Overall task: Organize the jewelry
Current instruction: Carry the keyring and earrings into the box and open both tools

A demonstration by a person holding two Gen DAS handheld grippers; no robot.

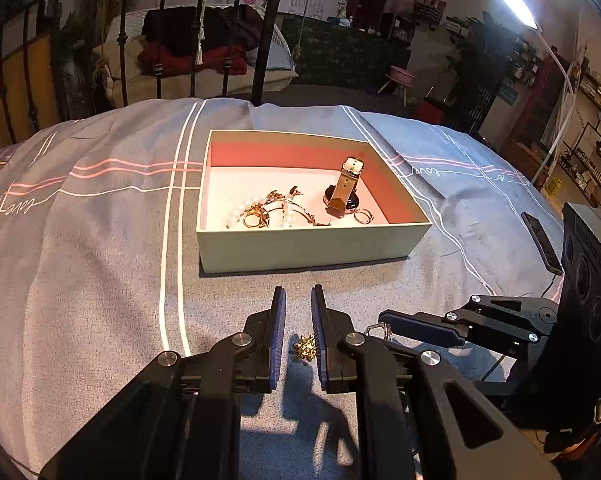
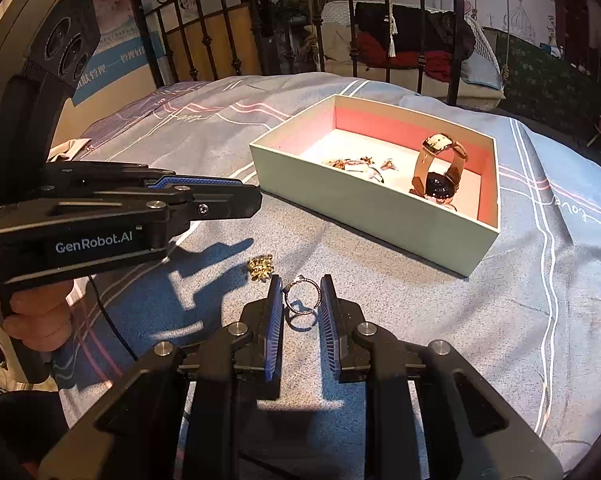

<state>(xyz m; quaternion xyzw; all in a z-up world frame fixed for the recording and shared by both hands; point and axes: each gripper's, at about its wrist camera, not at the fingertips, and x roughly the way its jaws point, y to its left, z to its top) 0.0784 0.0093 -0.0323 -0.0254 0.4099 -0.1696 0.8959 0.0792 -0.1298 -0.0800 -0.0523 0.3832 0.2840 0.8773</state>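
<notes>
Right wrist view: box (image 2: 364, 204) wall hides part of the jewelry (image 2: 356, 165).

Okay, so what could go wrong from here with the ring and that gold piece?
1. The ring is pinched only by its thin rim near the tips of the right gripper; it could twist out and drop before reaching the box.
2. The left gripper looks shut on nothing, with the gold piece lying on the bedspread; it may get left behind.

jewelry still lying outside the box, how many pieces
2: a gold cluster on the bedspread under the shut left gripper, and a ring between the right gripper pads. The grippers may hide others.
</notes>
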